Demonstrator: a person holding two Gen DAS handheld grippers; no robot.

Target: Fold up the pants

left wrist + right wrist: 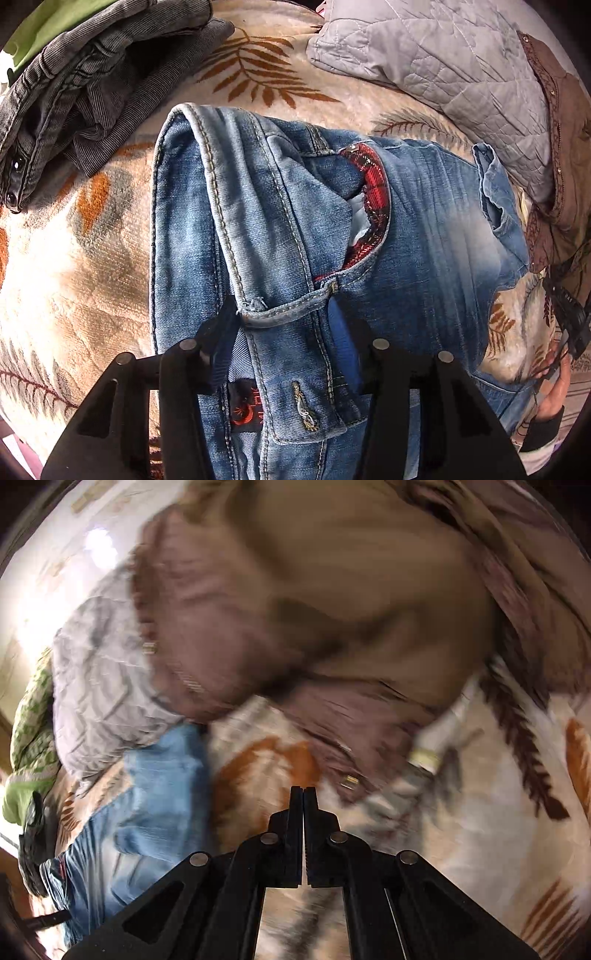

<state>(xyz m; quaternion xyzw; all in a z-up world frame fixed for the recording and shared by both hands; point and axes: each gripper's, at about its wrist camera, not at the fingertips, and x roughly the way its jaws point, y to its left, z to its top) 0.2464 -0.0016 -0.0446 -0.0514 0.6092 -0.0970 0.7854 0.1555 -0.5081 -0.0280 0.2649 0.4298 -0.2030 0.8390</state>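
Blue jeans (280, 206) lie folded on a leaf-patterned blanket (74, 258), with red plaid lining showing at a pocket. My left gripper (282, 332) points down at the waistband. Its two fingers stand on either side of a bunched belt-loop fold, and denim fills the gap between the pads. In the blurred right wrist view the jeans (162, 797) are off to the left. My right gripper (303, 790) is shut and empty over the bare blanket (480, 812), apart from the jeans.
Dark grey corduroy pants (92, 81) are piled at the upper left. A grey quilted cover (443, 66) and a brown garment (565, 129) lie at the right; the brown garment (332, 590) fills the right wrist view. A person's hand (554, 395) shows at the lower right.
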